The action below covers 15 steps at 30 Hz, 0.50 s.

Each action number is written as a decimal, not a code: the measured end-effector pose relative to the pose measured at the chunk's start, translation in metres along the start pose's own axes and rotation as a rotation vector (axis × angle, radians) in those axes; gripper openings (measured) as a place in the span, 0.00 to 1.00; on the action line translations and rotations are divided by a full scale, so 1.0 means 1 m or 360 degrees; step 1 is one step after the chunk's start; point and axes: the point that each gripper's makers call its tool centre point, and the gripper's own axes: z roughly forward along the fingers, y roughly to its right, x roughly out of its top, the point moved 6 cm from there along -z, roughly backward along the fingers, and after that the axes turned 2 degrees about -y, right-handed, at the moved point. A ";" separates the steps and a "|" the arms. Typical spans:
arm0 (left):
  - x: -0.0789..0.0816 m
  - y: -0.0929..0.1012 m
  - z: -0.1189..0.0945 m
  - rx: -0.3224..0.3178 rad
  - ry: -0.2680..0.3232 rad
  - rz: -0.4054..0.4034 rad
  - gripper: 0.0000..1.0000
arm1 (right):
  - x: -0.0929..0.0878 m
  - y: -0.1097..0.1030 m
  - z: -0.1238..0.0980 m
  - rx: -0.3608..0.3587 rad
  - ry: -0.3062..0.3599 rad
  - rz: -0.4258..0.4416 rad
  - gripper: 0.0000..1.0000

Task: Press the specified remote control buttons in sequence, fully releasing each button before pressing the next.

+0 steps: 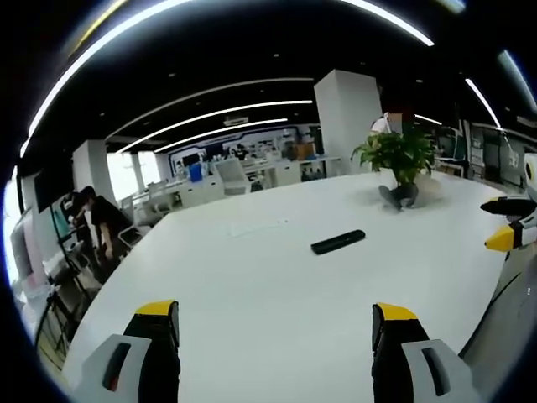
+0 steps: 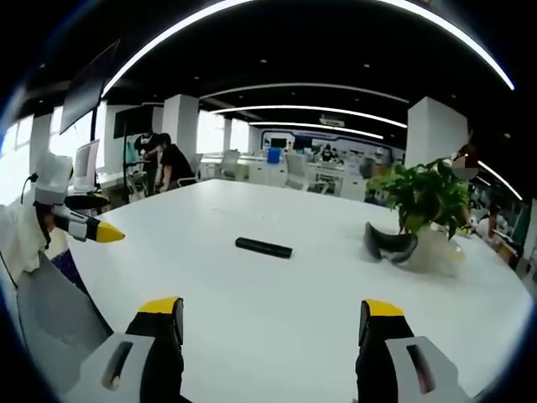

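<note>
A black remote control [image 1: 338, 242] lies flat near the middle of a large white table [image 1: 252, 285]; in the right gripper view the same remote [image 2: 263, 247] sits ahead, slightly left of centre. My left gripper [image 1: 275, 323] is open, its yellow-tipped jaws wide apart well short of the remote. My right gripper [image 2: 268, 319] is open too, also well back from the remote. The right gripper's yellow tip [image 1: 503, 238] enters the left gripper view at the right edge. The left gripper's yellow tip [image 2: 105, 233] enters the right gripper view from the left.
A potted green plant [image 1: 401, 159] stands at the far side of the table, with a dark curved object [image 2: 388, 242] beside its pot [image 2: 432, 248]. A person [image 1: 101, 220] bends near chairs past the table's left end. Office desks and a white pillar [image 1: 348, 117] lie beyond.
</note>
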 end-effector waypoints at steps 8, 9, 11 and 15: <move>0.014 -0.004 0.020 -0.0079 -0.0014 0.0117 0.99 | -0.001 0.000 0.001 -0.0005 -0.0021 -0.0004 0.85; 0.016 -0.004 0.024 -0.0089 -0.0021 0.0128 0.98 | -0.002 0.000 0.001 -0.0005 -0.0024 -0.0005 0.84; 0.020 -0.005 0.029 -0.0107 -0.0024 0.0142 0.98 | -0.002 0.000 0.002 -0.0005 -0.0034 -0.0007 0.84; 0.027 -0.005 0.041 -0.0159 -0.0039 0.0174 0.98 | -0.003 0.001 0.002 -0.0007 -0.0045 -0.0009 0.84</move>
